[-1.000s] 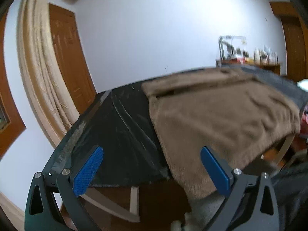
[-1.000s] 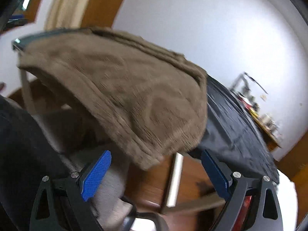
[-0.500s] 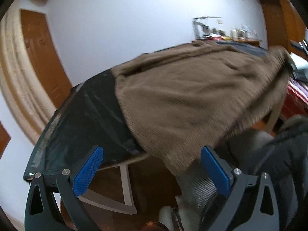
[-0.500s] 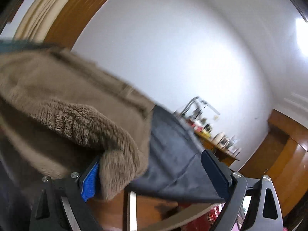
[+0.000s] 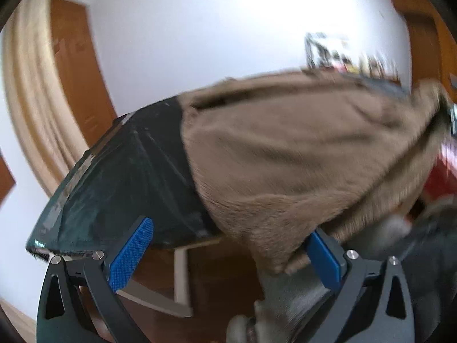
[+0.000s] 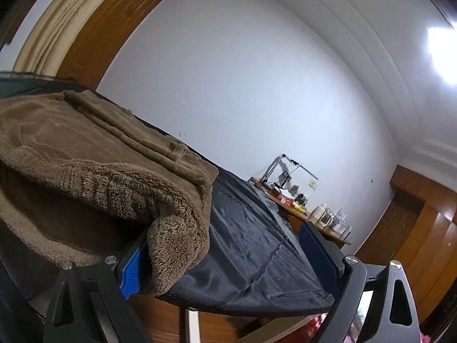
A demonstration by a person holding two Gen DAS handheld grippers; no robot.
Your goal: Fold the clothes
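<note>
A brown fleece garment [image 5: 285, 157] lies on the table [image 5: 120, 180], which has a dark cloth over it, and hangs over the near edge. My left gripper [image 5: 228, 253] is open below that edge; the garment's lower corner droops between its fingers and rests against the right blue pad [image 5: 324, 260]. In the right wrist view the garment [image 6: 94, 154] lies on the table [image 6: 251, 245]. My right gripper [image 6: 225, 257] is open, and a thick folded corner of the garment drapes over its left blue pad [image 6: 130, 274].
A wooden door [image 5: 80, 68] and a pale arched frame [image 5: 25, 85] stand to the left. A side shelf [image 6: 300, 205] with jars and a metal stand stands beyond the table. White table legs [image 5: 180, 280] show underneath. Dark clothing [image 5: 428, 257] is at the right.
Both grippers have risen and moved in on the garment's hanging edge. The fabric was clear of the left pads before; a corner now lies between them. The right view has tilted upward.
</note>
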